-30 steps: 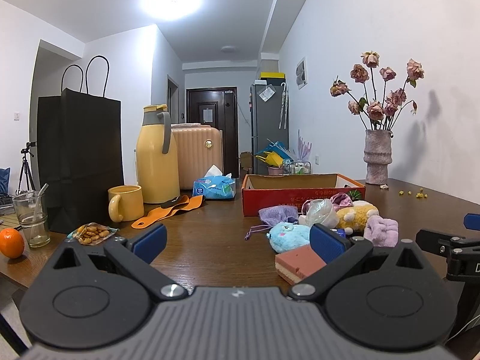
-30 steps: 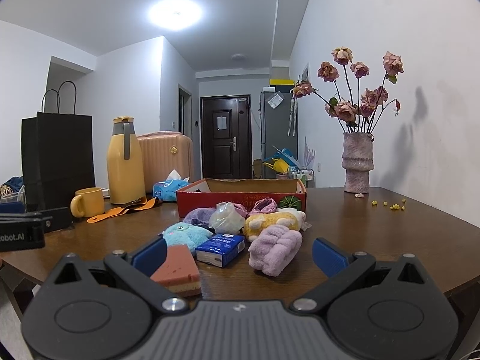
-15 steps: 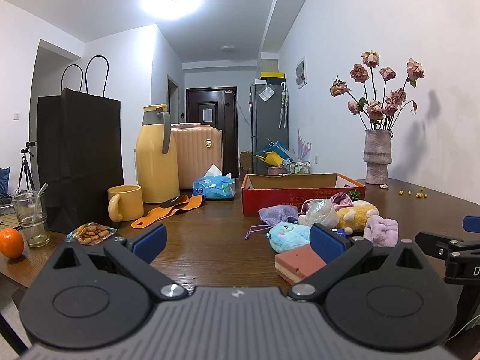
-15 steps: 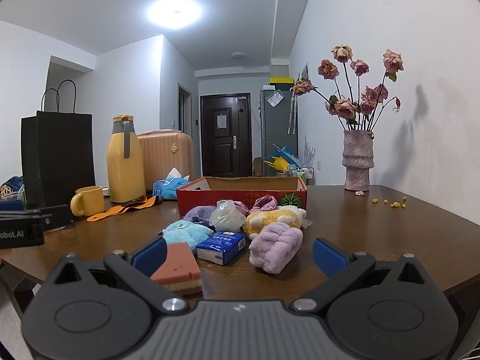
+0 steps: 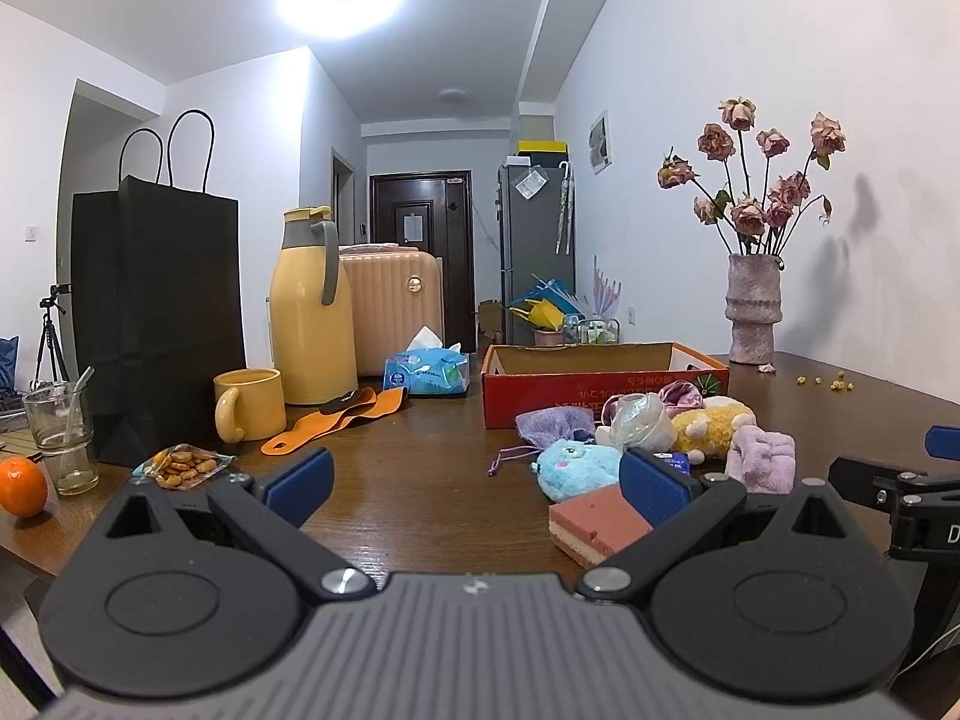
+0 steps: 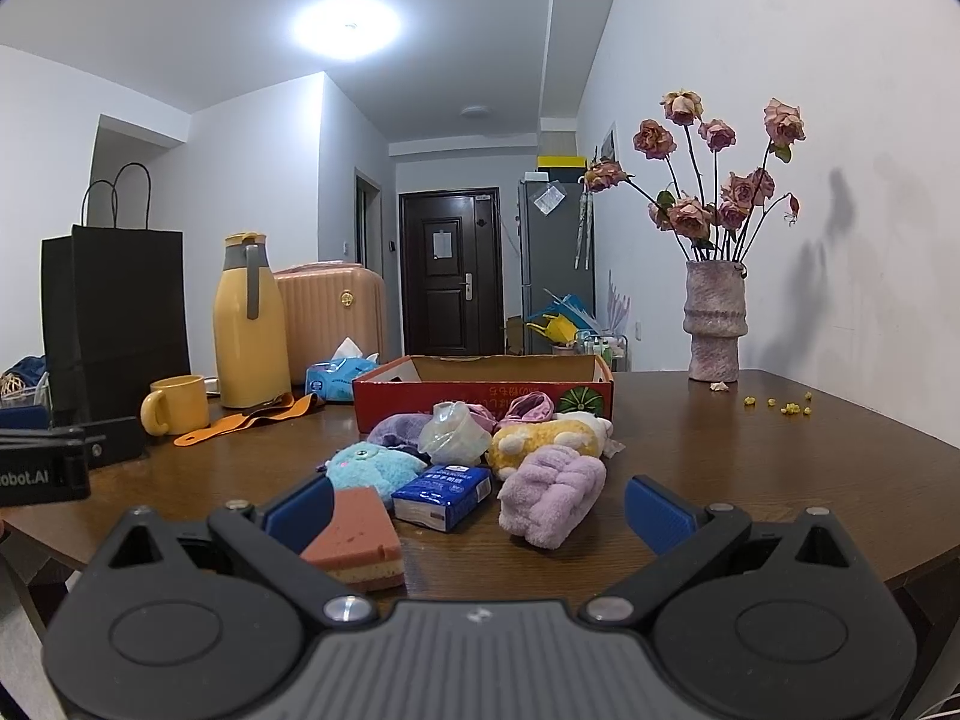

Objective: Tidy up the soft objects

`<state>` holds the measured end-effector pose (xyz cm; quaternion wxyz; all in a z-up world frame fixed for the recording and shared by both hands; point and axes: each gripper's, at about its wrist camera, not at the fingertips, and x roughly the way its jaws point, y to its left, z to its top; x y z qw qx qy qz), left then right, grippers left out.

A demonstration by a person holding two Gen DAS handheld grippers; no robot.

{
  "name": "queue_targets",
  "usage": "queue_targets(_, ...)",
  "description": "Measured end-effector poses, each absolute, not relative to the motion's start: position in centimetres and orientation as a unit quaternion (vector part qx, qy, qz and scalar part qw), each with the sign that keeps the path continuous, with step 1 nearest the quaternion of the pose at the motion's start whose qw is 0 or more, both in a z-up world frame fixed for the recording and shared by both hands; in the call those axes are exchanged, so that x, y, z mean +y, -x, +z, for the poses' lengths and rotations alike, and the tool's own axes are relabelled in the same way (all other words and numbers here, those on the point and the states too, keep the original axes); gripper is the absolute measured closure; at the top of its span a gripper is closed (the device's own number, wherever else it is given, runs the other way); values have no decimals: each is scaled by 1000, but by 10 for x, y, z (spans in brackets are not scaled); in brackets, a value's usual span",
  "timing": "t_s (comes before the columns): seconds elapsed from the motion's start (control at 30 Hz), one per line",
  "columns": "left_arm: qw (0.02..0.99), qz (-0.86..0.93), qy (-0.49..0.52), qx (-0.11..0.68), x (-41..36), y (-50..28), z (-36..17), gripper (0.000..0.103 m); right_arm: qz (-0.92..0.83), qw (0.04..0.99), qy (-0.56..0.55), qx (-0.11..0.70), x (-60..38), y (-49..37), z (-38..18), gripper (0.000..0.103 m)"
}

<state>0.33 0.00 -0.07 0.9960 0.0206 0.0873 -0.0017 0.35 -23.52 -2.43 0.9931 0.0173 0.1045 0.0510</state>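
From the left wrist, the left gripper (image 5: 474,483) hangs spread and empty, unmoved; soft toys (image 5: 648,441) heap before the red box (image 5: 606,387) mid-table. From the right wrist, the right gripper (image 6: 480,507) gapes empty too, barely shifted; sorting hasn't begun.

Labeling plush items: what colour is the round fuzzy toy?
Light blue round plush toy, clearest in the right wrist view.
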Motion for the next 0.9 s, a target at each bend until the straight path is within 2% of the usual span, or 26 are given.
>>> queue_targets(0.5, 995, 1, -21, 101, 3, -15, -7, 0, 69, 990, -16, 123, -226, -11, -33, 0)
queue_targets(0.9, 990, 2, -33, 140, 25, -93, -20, 0, 139, 972, 66, 177, -159, -78, -60, 1)
